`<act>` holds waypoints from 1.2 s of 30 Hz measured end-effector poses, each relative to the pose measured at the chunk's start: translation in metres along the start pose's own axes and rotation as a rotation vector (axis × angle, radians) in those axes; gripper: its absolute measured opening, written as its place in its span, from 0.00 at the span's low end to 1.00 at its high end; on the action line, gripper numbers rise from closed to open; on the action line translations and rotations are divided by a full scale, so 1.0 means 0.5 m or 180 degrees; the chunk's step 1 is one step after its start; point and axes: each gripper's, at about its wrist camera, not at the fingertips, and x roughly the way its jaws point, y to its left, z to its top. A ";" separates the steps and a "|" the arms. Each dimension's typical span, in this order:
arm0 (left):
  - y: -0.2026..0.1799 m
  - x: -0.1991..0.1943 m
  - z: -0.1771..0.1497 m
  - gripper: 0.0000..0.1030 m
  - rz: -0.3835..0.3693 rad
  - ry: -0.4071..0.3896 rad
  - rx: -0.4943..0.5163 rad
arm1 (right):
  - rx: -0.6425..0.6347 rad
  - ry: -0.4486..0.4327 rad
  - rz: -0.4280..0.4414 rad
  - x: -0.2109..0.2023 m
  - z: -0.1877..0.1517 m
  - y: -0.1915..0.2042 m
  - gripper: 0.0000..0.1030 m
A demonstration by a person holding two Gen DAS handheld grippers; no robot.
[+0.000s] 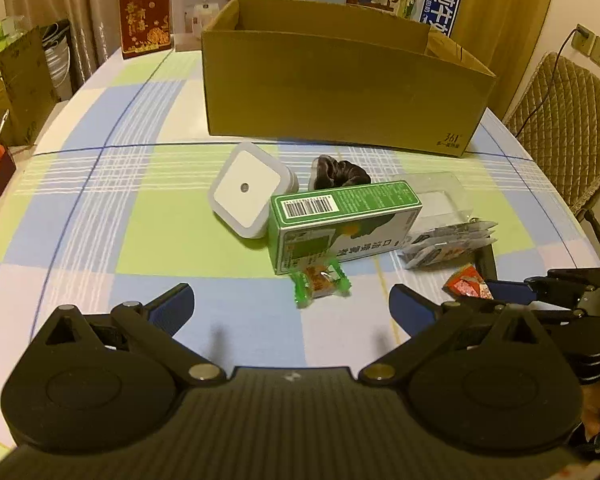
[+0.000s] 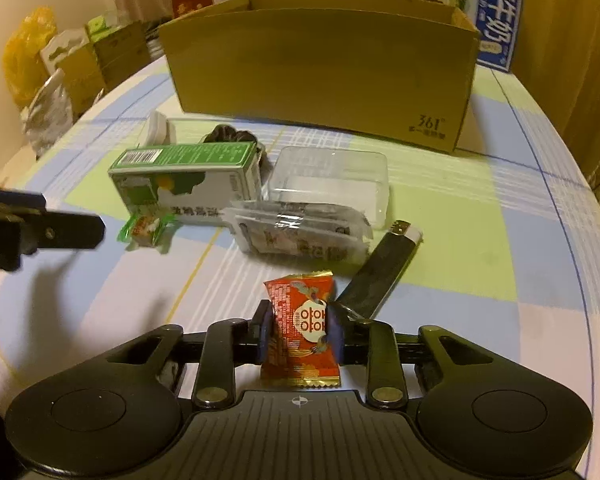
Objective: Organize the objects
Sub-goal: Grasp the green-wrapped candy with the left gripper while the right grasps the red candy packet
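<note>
You are pinching the red candy packet (image 2: pixel 300 330) between the blue pads of your right gripper (image 2: pixel 300 330), the two fingers pressing in on its sides while it is standing upright on the checked tablecloth (image 2: pixel 480 216). Your left gripper (image 1: pixel 290 308) is hanging with its fingers spread wide and nothing between them, and it is pointing down at the green-wrapped candy (image 1: pixel 320 282), which is lying just beyond the fingertips and just in front of the green and white carton (image 1: pixel 340 228). That carton is lying on its side with its barcode end turned toward the left camera. To its left, a white square night light (image 1: pixel 246 194) is leaning against it, and behind it a dark scrunchie (image 1: pixel 340 172) is sitting on the cloth. On the carton's right, a clear plastic case (image 2: pixel 328 178) is lying flat, with a small stack of clear-wrapped sachets (image 2: pixel 300 236) resting against its near edge. A dark lighter (image 2: pixel 384 268) (its metal head turned away from you) is lying at a slant just beside the packet you are holding. The open cardboard box (image 2: pixel 320 68) is standing well behind all of this, near the far side of the table, with printed cartons (image 2: pixel 496 16) standing upright behind it.
</note>
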 end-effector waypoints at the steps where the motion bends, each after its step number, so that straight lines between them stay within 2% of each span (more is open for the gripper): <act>1: -0.003 0.006 0.001 0.99 -0.0006 0.0004 0.0009 | 0.0045 -0.0008 -0.0002 -0.002 0.000 -0.003 0.24; 6: -0.021 0.035 0.003 0.96 0.0037 0.0030 0.0078 | 0.0216 -0.0052 0.0007 -0.015 -0.001 -0.023 0.24; 11: -0.038 0.063 0.001 0.76 0.0096 -0.0005 0.0054 | 0.0239 -0.0073 0.0007 -0.018 -0.002 -0.024 0.24; 15: -0.047 0.084 -0.005 0.73 0.0194 -0.0012 0.0056 | 0.0263 -0.0086 0.0017 -0.017 -0.002 -0.025 0.24; 20: -0.047 0.101 -0.012 0.57 0.0241 -0.0030 -0.0011 | 0.0267 -0.0092 0.0020 -0.018 -0.003 -0.026 0.24; 26: -0.053 0.107 -0.020 0.47 0.0288 -0.0072 0.0033 | 0.0271 -0.0084 0.0013 -0.013 -0.004 -0.027 0.24; 31: -0.055 0.104 -0.021 0.28 0.0286 -0.0097 0.0050 | 0.0267 -0.0083 0.0004 -0.014 -0.006 -0.027 0.23; 36: -0.051 0.094 -0.026 0.21 0.0246 -0.0080 0.0042 | 0.0248 -0.0094 0.0003 -0.020 -0.007 -0.022 0.23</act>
